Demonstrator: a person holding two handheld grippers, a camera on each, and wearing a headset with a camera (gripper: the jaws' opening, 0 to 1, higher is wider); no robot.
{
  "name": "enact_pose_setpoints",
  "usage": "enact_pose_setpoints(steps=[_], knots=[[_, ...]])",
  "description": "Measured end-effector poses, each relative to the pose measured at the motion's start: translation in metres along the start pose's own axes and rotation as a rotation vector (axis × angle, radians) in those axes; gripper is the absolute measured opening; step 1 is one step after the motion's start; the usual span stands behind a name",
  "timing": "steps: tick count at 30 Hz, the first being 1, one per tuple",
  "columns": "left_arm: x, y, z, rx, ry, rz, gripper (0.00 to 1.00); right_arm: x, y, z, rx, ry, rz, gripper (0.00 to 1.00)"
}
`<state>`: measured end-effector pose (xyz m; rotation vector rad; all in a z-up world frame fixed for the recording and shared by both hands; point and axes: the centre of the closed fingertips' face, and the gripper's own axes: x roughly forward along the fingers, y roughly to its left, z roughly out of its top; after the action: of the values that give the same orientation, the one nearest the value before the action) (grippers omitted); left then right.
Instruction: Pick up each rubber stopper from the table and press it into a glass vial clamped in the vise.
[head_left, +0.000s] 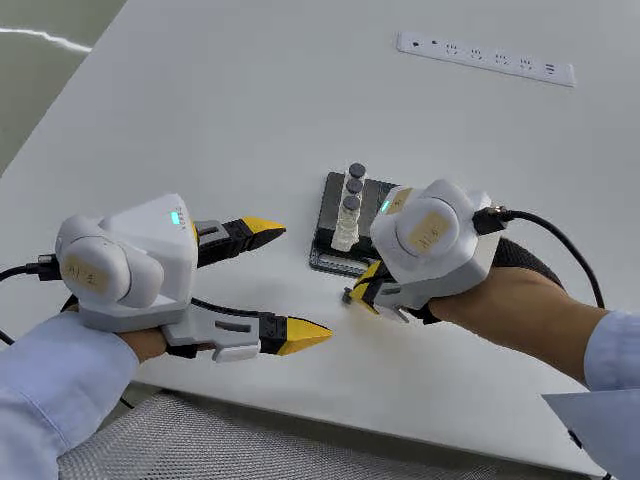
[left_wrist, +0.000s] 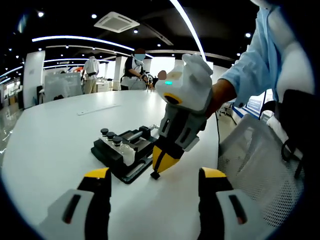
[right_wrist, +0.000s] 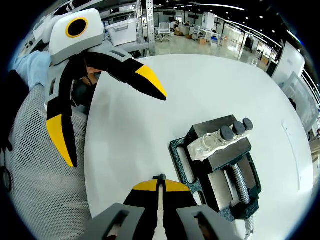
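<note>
A black vise (head_left: 328, 192) stands on the white table and clamps three glass vials (head_left: 346, 228) in a row. Each vial carries a dark rubber stopper (head_left: 354, 186). My right gripper (head_left: 362, 290) is shut, its yellow tips pointing down at the table just in front of the vise; nothing clearly shows between them. My left gripper (head_left: 285, 282) hovers open and empty to the left of the vise. The left gripper view has the vise (left_wrist: 127, 160), the vials (left_wrist: 116, 146) and the right gripper (left_wrist: 159, 169). The right gripper view has the vise (right_wrist: 227, 162), the stoppers (right_wrist: 235, 129) and the left gripper (right_wrist: 114, 127).
A white power strip (head_left: 485, 57) lies at the far right of the table (head_left: 200, 110). A grey mesh chair seat (head_left: 200, 445) sits below the table's near edge. People stand far off in the left gripper view.
</note>
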<state>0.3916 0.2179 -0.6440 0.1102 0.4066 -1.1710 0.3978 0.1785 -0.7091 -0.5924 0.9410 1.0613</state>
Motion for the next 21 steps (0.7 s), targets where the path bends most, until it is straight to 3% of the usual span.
enact_pose_setpoints(steps=[6,10,15,21], knots=[[0.005,-0.004,-0.003,-0.003,0.012,0.001,0.66,-0.003,0.0,0.004,-0.013,-0.022,0.009,0.06],[0.012,-0.007,-0.006,0.006,0.044,0.016,0.65,-0.009,-0.002,0.006,-0.01,-0.033,0.006,0.05],[0.016,-0.012,-0.011,0.023,0.069,-0.004,0.62,-0.017,-0.003,0.007,-0.019,-0.049,0.008,0.06],[0.018,-0.008,-0.014,0.014,0.081,-0.002,0.61,-0.038,-0.001,0.015,-0.046,-0.12,0.04,0.2]])
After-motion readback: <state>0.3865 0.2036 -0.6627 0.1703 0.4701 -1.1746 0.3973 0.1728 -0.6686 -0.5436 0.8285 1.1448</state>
